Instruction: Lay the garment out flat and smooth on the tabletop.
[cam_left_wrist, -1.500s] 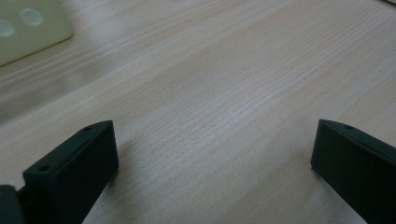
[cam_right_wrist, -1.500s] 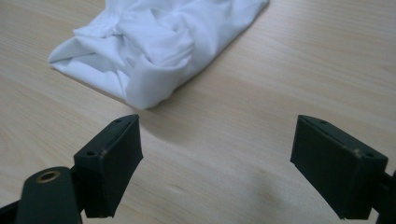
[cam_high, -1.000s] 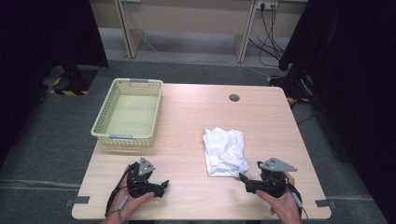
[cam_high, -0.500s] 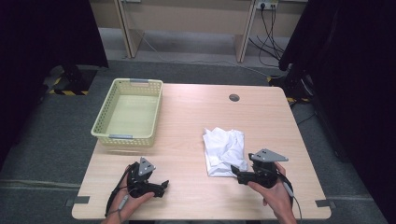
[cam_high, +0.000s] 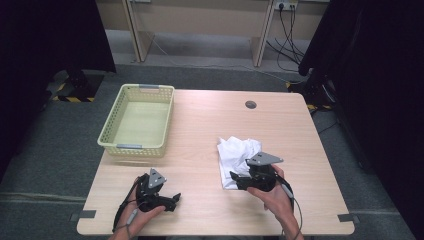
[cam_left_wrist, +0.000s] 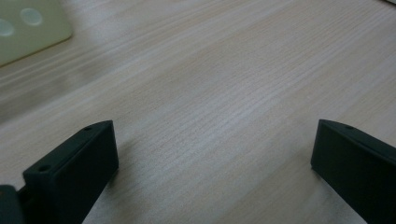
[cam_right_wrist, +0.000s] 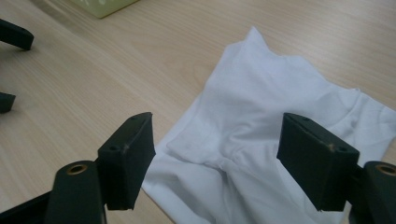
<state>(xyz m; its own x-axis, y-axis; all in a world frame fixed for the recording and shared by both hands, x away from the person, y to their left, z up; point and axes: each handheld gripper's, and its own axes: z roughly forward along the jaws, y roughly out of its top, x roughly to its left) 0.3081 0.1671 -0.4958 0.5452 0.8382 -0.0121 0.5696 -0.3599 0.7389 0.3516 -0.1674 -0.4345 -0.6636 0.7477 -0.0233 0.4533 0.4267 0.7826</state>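
Right gripper (cam_high: 239, 179): jaws spread wide, nothing between them yet. It sits at the near edge of the white cloth (cam_high: 236, 156), pointing left across the worktop (cam_high: 280, 125). In the right gripper view the right gripper (cam_right_wrist: 217, 163) straddles the cloth's crumpled lower part; the white cloth (cam_right_wrist: 261, 121) lies flat-ish with folds and a pointed corner toward the far side. Cannot tell whether the jaw tips touch the fabric. The person's right hand (cam_high: 272, 197) holds it from below, cable trailing toward the near edge.

Left gripper (cam_high: 172, 200): jaws also spread, empty. Low over the near-left part of the worktop, held by the left hand (cam_high: 142, 217). In the left gripper view the left gripper (cam_left_wrist: 212, 154) frames bare wood grain, with a corner of the basket (cam_left_wrist: 28, 28) at top left.

Cloth is right of centre on the worktop, well apart from the left gripper. The pale yellow-green basket (cam_high: 111, 135) sits at the far-left side, empty inside, well apart from the cloth. Round cable hole (cam_high: 250, 104) in the worktop near the far edge. Grey carpet floor (cam_high: 50, 145) around.
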